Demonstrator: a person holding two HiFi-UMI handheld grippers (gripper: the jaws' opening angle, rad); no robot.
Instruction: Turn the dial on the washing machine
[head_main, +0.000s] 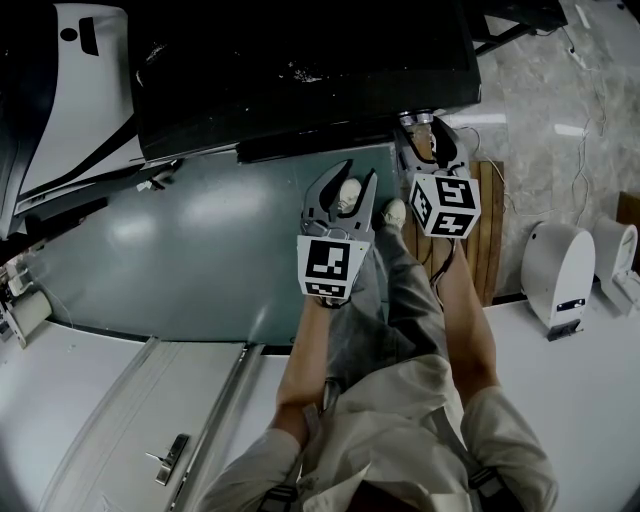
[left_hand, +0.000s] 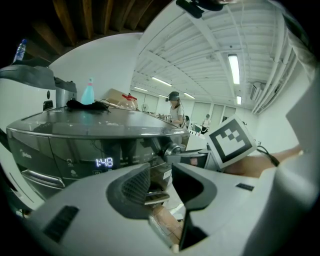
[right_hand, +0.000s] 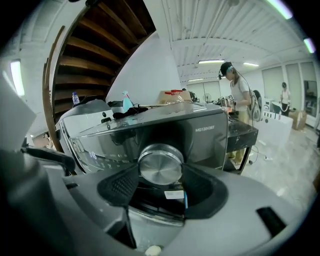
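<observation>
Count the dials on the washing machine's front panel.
1. The dial sits on the front of the washing machine, clamped between the jaws of the right gripper. That gripper's body covers the lower panel, so another could be hidden.

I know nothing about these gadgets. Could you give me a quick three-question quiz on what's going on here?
1. True or false: the left gripper is clamped on the dial.
2. What is the right gripper shut on? A) a cup B) the dial C) a spoon
3. Fill in: the washing machine display reads ___.
Key: 1 false, its jaws stand apart and empty; 2 B; 3 1:48.
</observation>
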